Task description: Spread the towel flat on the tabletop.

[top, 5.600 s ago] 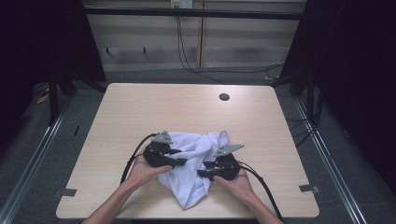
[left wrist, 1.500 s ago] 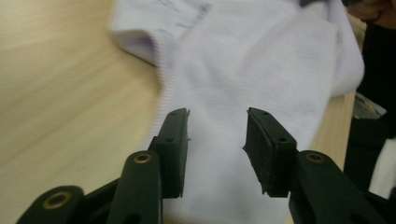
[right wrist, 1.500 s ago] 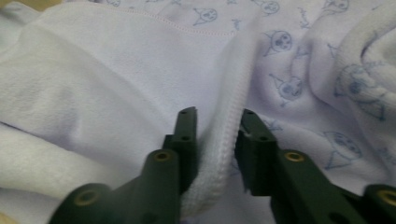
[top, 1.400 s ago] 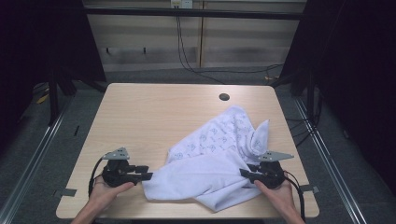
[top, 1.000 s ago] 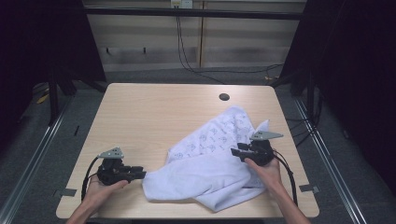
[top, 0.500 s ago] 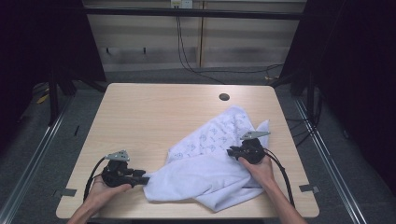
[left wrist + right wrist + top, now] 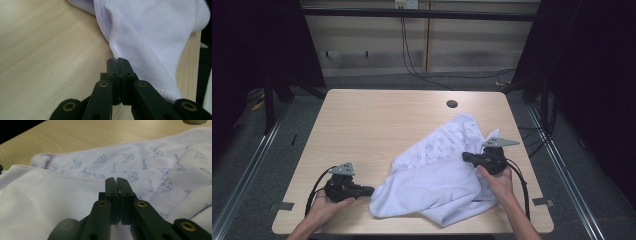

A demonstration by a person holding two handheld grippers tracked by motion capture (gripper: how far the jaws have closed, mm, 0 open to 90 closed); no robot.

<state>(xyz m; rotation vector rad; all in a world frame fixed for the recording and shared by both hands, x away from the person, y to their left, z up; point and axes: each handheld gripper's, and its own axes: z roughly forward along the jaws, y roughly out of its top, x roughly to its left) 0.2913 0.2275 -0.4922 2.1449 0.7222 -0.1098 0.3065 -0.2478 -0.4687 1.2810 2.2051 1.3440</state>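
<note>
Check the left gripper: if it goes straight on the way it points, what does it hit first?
The left gripper points across the table at the white towel. Its shut jaws sit right at the hemmed near edge, so the towel comes first; whether the tips already touch or pinch it is unclear.

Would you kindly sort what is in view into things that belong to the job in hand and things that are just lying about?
Part of the job:
- white printed towel
- left gripper, shut at the towel's near corner
- right gripper, shut on the towel's hemmed edge

Just lying about:
- table, its round hole
- cables behind
</note>
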